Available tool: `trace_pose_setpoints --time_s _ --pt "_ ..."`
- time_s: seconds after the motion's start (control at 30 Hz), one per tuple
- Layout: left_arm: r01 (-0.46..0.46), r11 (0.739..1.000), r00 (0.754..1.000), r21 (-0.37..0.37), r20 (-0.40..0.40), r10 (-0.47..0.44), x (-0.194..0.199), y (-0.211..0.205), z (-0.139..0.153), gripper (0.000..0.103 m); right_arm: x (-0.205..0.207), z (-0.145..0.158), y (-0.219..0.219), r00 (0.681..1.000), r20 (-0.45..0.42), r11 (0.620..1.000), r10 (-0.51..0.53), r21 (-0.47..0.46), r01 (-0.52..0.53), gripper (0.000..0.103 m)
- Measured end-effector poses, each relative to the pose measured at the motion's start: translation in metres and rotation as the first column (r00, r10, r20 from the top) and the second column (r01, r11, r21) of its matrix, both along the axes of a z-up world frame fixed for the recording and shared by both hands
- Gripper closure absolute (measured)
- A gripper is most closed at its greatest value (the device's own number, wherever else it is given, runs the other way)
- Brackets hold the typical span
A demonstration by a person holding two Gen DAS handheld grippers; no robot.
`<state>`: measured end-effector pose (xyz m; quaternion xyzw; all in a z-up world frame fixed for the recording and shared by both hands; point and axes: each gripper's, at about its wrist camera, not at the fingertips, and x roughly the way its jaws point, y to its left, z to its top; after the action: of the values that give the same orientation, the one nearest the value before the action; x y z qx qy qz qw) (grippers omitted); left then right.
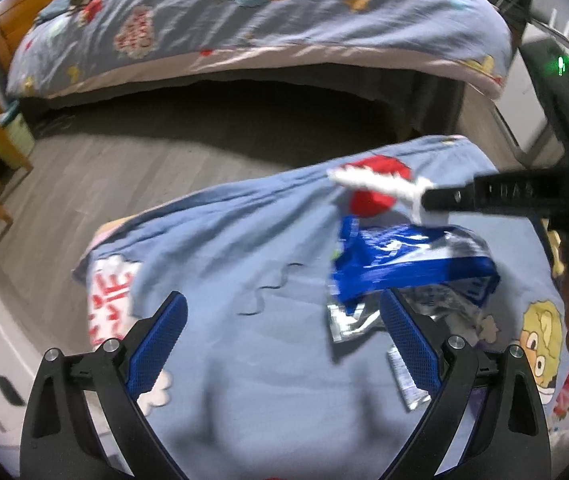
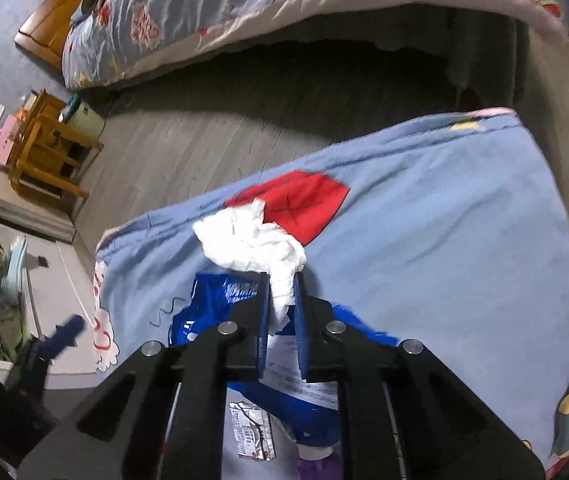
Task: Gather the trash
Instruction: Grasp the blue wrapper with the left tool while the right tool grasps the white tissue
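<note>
My right gripper (image 2: 282,280) is shut on a crumpled white tissue (image 2: 252,240) and holds it above the blue bedsheet (image 2: 424,220). In the left wrist view the right gripper (image 1: 424,196) comes in from the right with the tissue (image 1: 368,180). Under it lies a blue and silver snack wrapper (image 1: 408,264), which also shows in the right wrist view (image 2: 220,292). A small silver sachet (image 2: 252,432) lies nearer, also seen in the left wrist view (image 1: 406,380). My left gripper (image 1: 284,308) is open and empty, its right finger beside the wrapper.
A second bed (image 1: 264,20) with the same cartoon sheet stands across a strip of grey wood floor (image 1: 124,168). A wooden stool (image 2: 44,148) stands at the left by the wall. A dark device with a green light (image 1: 560,64) is at the far right.
</note>
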<state>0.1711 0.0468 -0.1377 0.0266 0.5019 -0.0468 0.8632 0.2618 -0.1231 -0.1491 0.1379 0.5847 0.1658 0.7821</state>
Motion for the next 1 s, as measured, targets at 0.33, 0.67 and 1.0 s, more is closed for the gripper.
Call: trace_pose_setpoints --time_s 0.33,0.67,1.0 --pt "0.223 0.974 0.975 0.029 0.008 -0.223 0.002 -0.065 -0.011 0.009 -0.005 0.037 -0.061 0.992 0.042 0.992 -0.115 0.056 0.113 0.093" --pt "0.347 0.935 0.938 0.068 -0.020 -0.346 0.009 -0.107 -0.021 0.047 -0.017 0.054 -0.095 0.990 0.059 0.989 -0.129 0.076 0.124 0.093" --pt "0.359 0.925 0.933 0.125 -0.034 -0.358 0.009 -0.112 -0.016 0.086 -0.023 0.066 -0.115 0.986 0.081 0.989 -0.143 0.051 0.139 0.093"
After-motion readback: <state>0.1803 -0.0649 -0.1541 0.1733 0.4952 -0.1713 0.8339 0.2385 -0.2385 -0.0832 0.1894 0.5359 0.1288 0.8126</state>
